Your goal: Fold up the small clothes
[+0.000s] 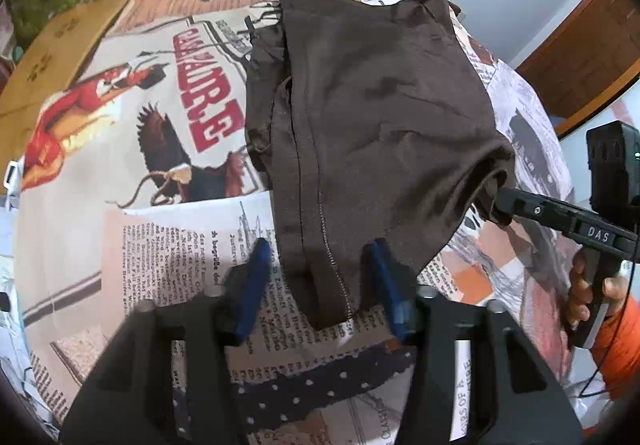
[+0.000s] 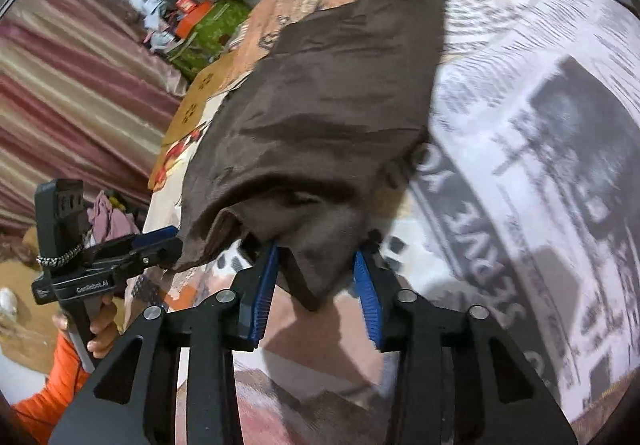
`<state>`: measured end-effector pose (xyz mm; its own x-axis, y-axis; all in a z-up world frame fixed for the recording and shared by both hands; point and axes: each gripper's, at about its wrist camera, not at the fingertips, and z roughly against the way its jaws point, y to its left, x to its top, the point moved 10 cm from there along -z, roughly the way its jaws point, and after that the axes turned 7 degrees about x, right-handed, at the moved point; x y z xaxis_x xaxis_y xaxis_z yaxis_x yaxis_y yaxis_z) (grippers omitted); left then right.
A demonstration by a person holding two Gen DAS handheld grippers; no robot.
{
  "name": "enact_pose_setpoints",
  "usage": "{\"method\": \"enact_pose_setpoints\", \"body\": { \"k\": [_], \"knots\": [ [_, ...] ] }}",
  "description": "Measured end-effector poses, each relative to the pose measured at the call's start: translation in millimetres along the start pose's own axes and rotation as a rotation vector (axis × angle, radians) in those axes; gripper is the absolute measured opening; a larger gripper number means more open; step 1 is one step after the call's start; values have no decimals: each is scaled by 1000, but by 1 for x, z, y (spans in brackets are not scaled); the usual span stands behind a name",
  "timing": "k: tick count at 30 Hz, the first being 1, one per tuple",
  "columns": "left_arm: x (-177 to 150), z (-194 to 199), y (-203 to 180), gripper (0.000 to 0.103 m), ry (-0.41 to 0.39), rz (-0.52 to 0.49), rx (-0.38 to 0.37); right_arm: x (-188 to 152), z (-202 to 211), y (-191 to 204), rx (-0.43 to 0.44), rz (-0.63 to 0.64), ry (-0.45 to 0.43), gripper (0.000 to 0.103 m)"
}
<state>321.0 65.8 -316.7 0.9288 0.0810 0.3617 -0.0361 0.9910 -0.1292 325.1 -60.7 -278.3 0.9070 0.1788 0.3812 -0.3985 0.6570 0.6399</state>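
Note:
A small dark brown garment (image 1: pixel 368 105) lies spread on the table's printed newspaper-pattern cloth (image 1: pixel 160 237). In the left wrist view its near corner rests between the blue pads of my left gripper (image 1: pixel 322 277), which stand apart without pressing it. The right gripper (image 1: pixel 500 201) meets the garment's bunched right corner. In the right wrist view that brown corner (image 2: pixel 316 245) sags between the parted pads of my right gripper (image 2: pixel 316 295). The left gripper (image 2: pixel 176 245) sits at the garment's (image 2: pixel 320 105) left corner, held by a hand in an orange sleeve (image 2: pixel 44 401).
A dark navy dotted cloth (image 1: pixel 300 393) lies under my left gripper near the table's front. Boxes and clutter (image 2: pixel 200 21) pile up past the far end. A striped curtain (image 2: pixel 72 85) hangs on the left, and a wooden door (image 1: pixel 580 57) stands to the right.

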Motion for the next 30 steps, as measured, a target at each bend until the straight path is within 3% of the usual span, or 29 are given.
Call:
{"method": "enact_pose_setpoints", "body": {
  "k": [1, 3, 5, 12, 17, 19, 20, 21, 23, 24, 25, 30],
  "knots": [
    [0, -1, 1, 27, 3, 5, 9, -1, -2, 2, -21, 27, 12, 11],
    [2, 0, 6, 8, -1, 20, 18, -1, 0, 2, -33, 54, 11, 9],
    [4, 4, 11, 4, -18, 27, 22, -3, 9, 1, -53, 82, 7, 7],
    [2, 21, 29, 3, -60, 64, 36, -12, 43, -7, -115, 136, 6, 6],
    [-10, 16, 35, 3, -17, 92, 29, -30, 43, -18, -137, 99, 77, 7],
    [-14, 15, 31, 7, -2, 79, 33, -34, 43, -23, -143, 69, 90, 7],
    [-16, 14, 27, 16, 6, 73, 26, -35, 44, -24, -140, 47, 95, 8],
    [-17, 15, 26, 27, 5, 71, 19, -34, 46, -24, -127, 29, 92, 9],
    [-16, 16, 20, 38, -3, 71, 3, -28, 51, -23, -97, -7, 44, 32],
    [-16, 16, 18, 38, -5, 72, -1, -25, 54, -21, -88, -12, 20, 40],
    [-15, 15, 15, 38, -2, 75, -11, -20, 54, -19, -81, -4, -8, 54],
    [-9, 7, 6, 38, -6, 60, 13, -9, 37, -12, -71, -15, -21, 55]
  ]
}}
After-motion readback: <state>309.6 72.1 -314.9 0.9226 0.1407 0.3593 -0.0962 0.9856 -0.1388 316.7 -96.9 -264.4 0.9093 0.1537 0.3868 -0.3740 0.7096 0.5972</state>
